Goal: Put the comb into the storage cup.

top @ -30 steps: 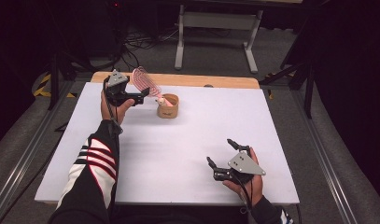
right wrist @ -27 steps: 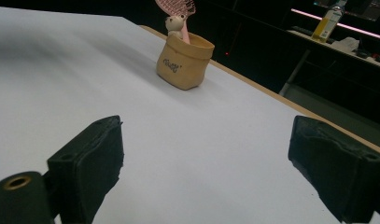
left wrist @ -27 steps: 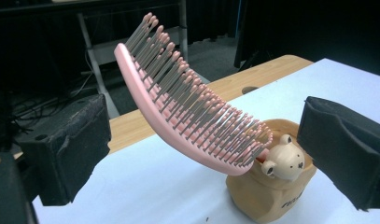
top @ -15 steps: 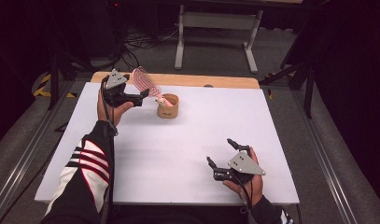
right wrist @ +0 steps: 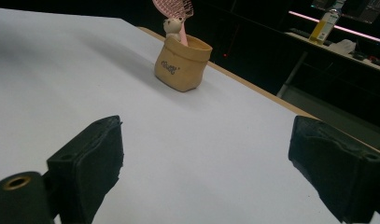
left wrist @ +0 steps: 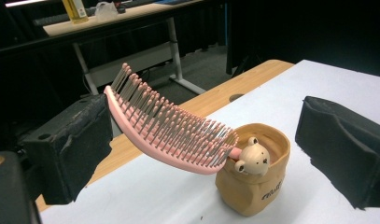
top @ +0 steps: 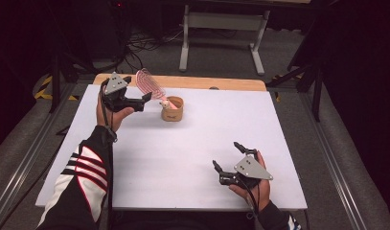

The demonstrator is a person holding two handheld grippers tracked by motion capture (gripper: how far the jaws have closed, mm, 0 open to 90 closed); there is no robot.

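- Right now my left gripper (top: 143, 99) sits near the worktop's far left corner, just left of the tan pouch (top: 172, 109), which stands upright a little in from the far edge.
- A pink hairbrush (left wrist: 171, 128) stands handle-down in that pouch, its head leaning out and up toward my left gripper; a small bear figure (left wrist: 251, 158) sits where the handle meets the pouch's rim.
- In the left gripper view the brush head reaches across to my left-hand jaw, its tip at that pad; I cannot tell whether they touch.
- The jaws there are spread wide, the other pad well clear of the pouch, and they have hold of nothing.
- My right gripper (top: 227, 158) rests low over the near right part of the worktop (top: 192, 153), well apart from the pouch.
- Its jaws are also spread wide with only bare white surface between them, gripping nothing.
- Between the two grippers the white surface lies open, so I have free room across the middle and along the near edge.
- A strip of wooden table (top: 207, 82) shows past the far edge, just behind the pouch.
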